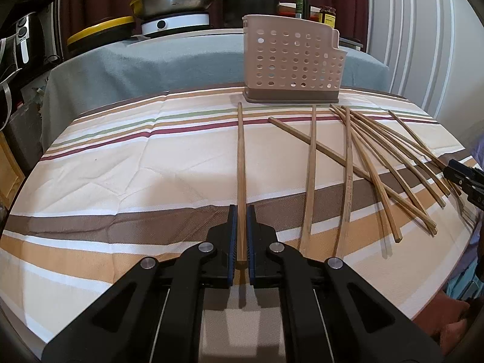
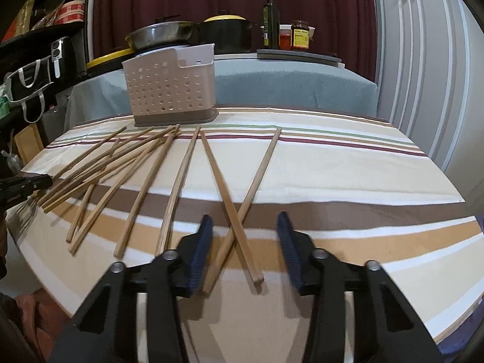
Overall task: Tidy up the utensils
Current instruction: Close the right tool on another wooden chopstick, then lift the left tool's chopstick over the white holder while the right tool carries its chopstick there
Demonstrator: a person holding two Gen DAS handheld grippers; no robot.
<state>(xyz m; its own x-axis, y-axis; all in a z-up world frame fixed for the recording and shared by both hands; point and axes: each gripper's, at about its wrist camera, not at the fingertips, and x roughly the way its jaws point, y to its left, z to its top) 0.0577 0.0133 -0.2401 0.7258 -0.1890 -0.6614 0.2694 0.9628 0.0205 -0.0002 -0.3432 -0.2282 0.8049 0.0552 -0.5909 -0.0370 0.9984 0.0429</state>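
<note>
Wooden chopsticks (image 1: pixel 360 154) lie fanned and overlapping on the striped bench (image 1: pixel 121 163), before a perforated beige caddy (image 1: pixel 290 59). Left claw (image 1: pixel 241 236) pinches one chopstick (image 1: pixel 241 163) pointing toward the caddy. Right claw (image 2: pixel 245 242) is spread over two crossed chopsticks (image 2: pixel 239 211).

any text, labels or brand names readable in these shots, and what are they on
No text can be read.
Yellow label on the dark glass jar: print there, too small and blurred to read.
Label on the tall dark green oil bottle: too blurred.
Red and white printed box on the shelf: pattern only, no legible words.
Beige perforated plastic utensil holder and wooden chopsticks: no markings visible.
</note>
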